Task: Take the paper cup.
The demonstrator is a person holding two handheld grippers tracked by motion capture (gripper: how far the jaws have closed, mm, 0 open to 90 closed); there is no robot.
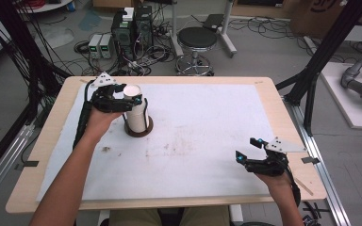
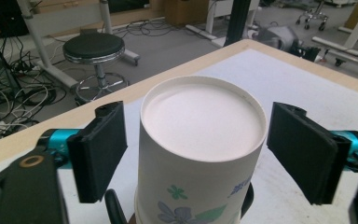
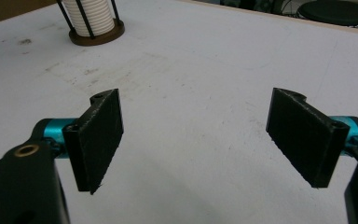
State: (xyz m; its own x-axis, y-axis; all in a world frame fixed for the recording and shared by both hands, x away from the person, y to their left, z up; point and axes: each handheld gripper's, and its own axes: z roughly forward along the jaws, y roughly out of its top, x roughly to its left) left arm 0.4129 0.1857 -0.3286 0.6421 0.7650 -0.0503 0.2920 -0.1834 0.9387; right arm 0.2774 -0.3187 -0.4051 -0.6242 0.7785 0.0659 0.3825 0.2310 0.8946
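A white paper cup [image 1: 134, 106] with a flower print stands upside down on top of a stack of cups in a holder with a brown round base [image 1: 138, 132] and black rods, at the table's back left. My left gripper [image 1: 131, 95] reaches in from the left at the top cup's height. In the left gripper view the cup [image 2: 203, 140] sits between the two pads [image 2: 100, 154], with a narrow gap on the left side, so the left gripper [image 2: 198, 116] is open. My right gripper [image 1: 247, 149] rests open near the front right, nothing between its jaws [image 3: 196, 95]. The ribbed cup stack [image 3: 93, 16] shows far off.
A white mat [image 1: 202, 141] covers the wooden table, stained near the middle. Beyond the far edge stand a black stool [image 1: 196, 40], computer boxes [image 1: 132, 28] and loose cables on the floor. Black frame posts flank the table.
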